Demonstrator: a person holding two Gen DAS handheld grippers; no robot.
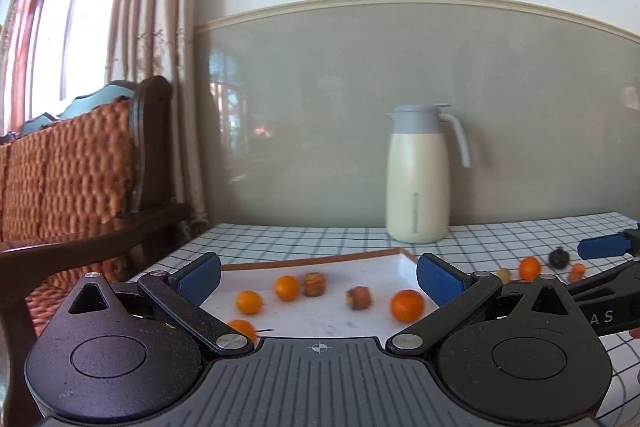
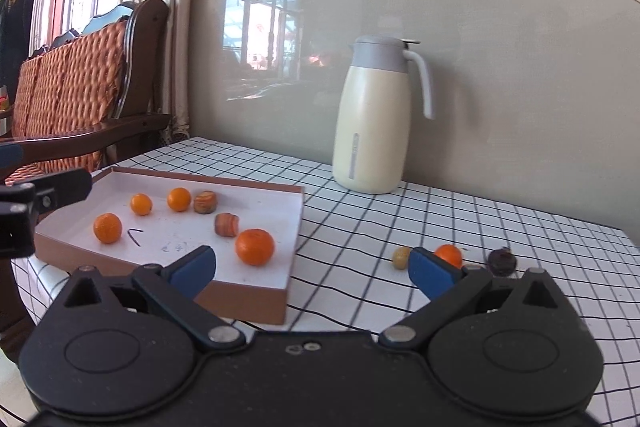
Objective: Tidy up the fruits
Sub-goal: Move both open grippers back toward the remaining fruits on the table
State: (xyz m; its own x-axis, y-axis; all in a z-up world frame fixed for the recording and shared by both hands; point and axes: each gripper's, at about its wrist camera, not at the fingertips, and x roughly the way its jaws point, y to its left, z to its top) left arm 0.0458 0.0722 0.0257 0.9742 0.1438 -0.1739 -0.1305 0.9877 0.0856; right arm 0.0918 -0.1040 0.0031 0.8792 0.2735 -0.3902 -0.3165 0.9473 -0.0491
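Note:
A shallow white tray [image 2: 240, 293] with a brown rim lies on the checked tablecloth. It holds several oranges, the largest [image 2: 255, 247] at its near right, and two brown striped fruits [image 2: 227, 224]. Right of the tray, loose on the cloth, lie a yellowish fruit [image 2: 401, 257], an orange [image 2: 449, 255] and a dark fruit [image 2: 501, 261]. My right gripper [image 2: 313, 269] is open and empty, its right finger just in front of the loose orange. My left gripper [image 1: 319, 281] is open and empty above the tray's [image 1: 312, 261] near side. The tray's largest orange [image 1: 407, 305] sits near its right finger.
A cream jug [image 2: 370, 123] with a grey lid and handle stands by the grey wall behind the tray. A wooden sofa [image 2: 80, 99] with an orange cushion sits left of the table, under a curtained window. The right gripper's blue finger [image 1: 600, 247] shows at the left view's right edge.

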